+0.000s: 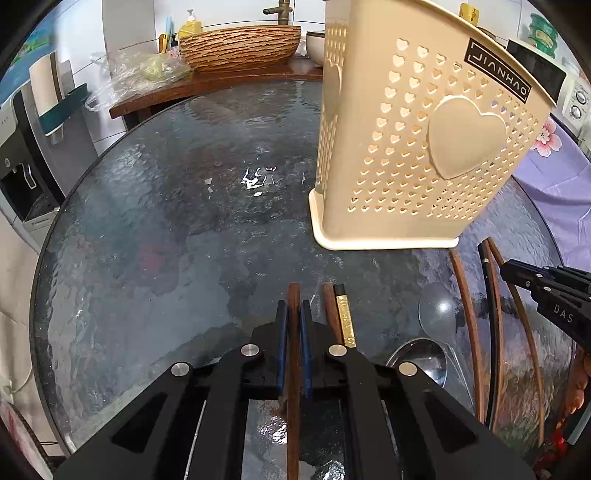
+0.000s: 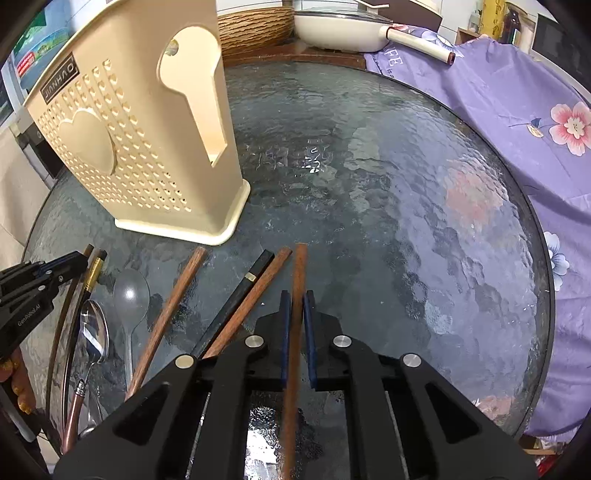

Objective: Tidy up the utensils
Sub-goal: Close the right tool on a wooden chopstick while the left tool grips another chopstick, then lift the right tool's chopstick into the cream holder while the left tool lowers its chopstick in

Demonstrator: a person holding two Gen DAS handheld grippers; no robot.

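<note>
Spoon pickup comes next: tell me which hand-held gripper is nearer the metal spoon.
Left. The left hand-held gripper is just left of the metal spoon. The right hand-held gripper is farther right, past several chopsticks.

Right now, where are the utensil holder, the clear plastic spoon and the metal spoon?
utensil holder (image 1: pixel 467 138), left wrist view, on its raised heart.
clear plastic spoon (image 2: pixel 131 291), right wrist view, on its bowl.
metal spoon (image 2: pixel 95 330), right wrist view, on its bowl.

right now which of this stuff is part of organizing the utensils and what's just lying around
Job: cream perforated plastic utensil holder; brown wooden chopsticks; black gold-banded chopstick; clear plastic spoon; steel spoon.

Lying about: white lidded pan; woven basket; purple floral cloth.
</note>
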